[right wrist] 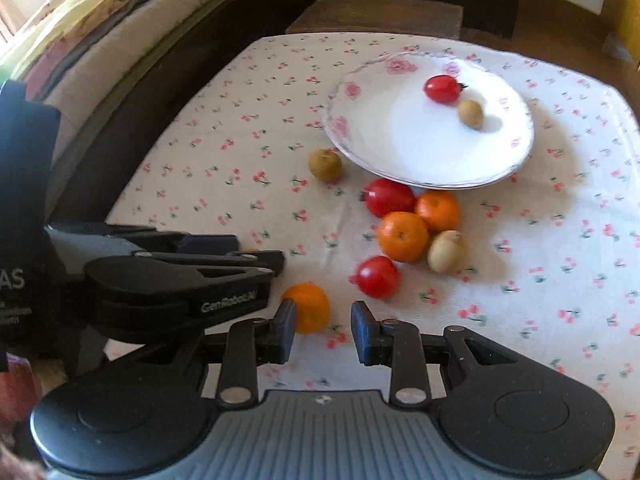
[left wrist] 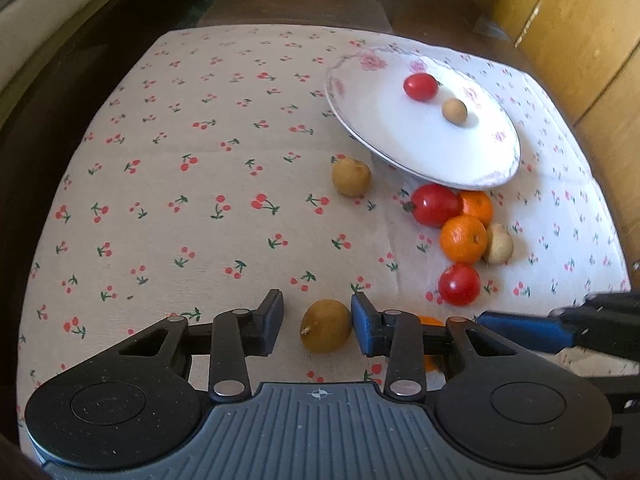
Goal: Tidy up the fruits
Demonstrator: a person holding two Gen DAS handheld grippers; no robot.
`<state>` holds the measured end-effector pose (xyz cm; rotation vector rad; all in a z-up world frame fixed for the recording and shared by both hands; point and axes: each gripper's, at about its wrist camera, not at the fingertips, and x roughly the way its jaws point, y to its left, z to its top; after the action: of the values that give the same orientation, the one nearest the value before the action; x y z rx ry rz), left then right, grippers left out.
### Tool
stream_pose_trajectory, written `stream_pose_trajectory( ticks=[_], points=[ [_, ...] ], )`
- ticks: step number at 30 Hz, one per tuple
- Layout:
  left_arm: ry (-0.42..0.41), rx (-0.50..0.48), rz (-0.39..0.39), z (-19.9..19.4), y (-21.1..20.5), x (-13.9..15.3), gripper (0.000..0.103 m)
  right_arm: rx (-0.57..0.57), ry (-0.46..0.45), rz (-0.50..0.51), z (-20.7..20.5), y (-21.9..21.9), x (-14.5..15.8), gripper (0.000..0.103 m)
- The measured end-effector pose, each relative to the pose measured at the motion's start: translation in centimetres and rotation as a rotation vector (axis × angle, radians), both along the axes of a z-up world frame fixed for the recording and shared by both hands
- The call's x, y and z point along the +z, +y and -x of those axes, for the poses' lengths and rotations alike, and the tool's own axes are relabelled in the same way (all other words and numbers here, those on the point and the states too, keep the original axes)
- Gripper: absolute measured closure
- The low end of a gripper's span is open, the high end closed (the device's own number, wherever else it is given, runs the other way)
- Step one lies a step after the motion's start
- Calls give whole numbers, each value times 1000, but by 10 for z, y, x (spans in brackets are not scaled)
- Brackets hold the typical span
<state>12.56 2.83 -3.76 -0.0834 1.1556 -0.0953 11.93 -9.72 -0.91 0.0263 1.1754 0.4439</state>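
A white, flower-rimmed plate (left wrist: 400, 148) is seen upper right, carrying a tomato (left wrist: 420, 87). At bottom centre, a brownish oval fruit (left wrist: 326, 331), stem pointing left, is bracketed untouched by the narrowed left gripper (left wrist: 317, 324). The right gripper (right wrist: 323, 330) is narrow and empty.

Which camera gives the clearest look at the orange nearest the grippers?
The right wrist view: the orange lies almost whole beside the right gripper. In the left wrist view only slivers of it show behind the left gripper.
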Motion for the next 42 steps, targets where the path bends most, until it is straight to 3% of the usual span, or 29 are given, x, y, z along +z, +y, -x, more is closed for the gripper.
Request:
stream_pose_trajectory(
  ticks=[6, 9, 11, 12, 19, 23, 42],
  points=[
    [-7, -32, -11, 2, 0, 0, 57, 23, -3, 31, 3, 5, 1, 72],
    [-18, -58, -55, 3, -9, -1, 58, 26, 1, 50, 6, 0, 2, 72],
    [-27, -70, -74, 4, -13, -1, 63, 19, 0, 59, 7, -3, 3, 72],
    [-27, -69, -65, 4, -13, 0, 70, 17, -4, 62, 7, -4, 4, 72],
    [-25, -56, -63, 8, -4, 2, 70, 34, 5, 66, 7, 0, 5, 72],
    [-28, -49, -58, 9, 3, 3, 70, -21, 4, 33, 1, -9, 8, 72],
    [-12, -37, -30, 14, 11, 2, 69, -70, 36, 51, -15, 3, -11, 69]
  ],
)
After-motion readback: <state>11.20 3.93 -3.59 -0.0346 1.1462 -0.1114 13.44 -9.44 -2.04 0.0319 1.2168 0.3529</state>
